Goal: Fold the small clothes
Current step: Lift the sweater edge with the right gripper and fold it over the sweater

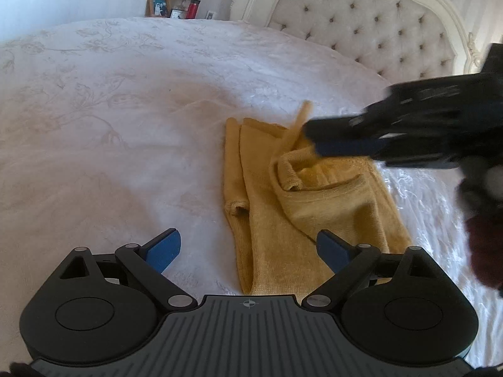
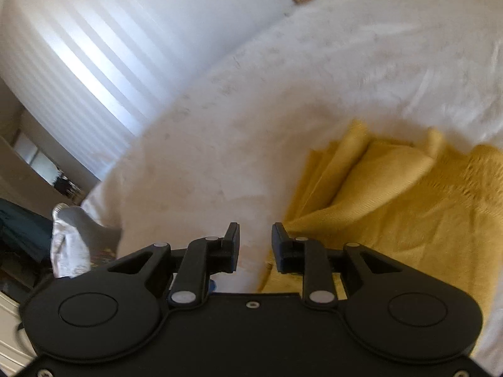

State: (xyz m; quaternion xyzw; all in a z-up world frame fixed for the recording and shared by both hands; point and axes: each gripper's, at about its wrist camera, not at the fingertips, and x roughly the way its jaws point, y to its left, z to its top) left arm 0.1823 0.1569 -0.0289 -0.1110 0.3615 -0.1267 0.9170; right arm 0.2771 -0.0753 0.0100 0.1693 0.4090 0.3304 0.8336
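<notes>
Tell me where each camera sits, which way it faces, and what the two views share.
Left wrist: on the left gripper, jaws wide open, facing the tufted headboard across the mustard-yellow knitted garment; the blurred right gripper shows.
Right wrist: on the right gripper, jaws apart and empty, facing the striped wall.
Shared: garment, white bedspread, framed photo.

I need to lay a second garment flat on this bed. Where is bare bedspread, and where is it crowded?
Bare: the wide bedspread left of the yellow garment, up toward the headboard. Crowded: around the garment, where the right gripper hovers.
</notes>
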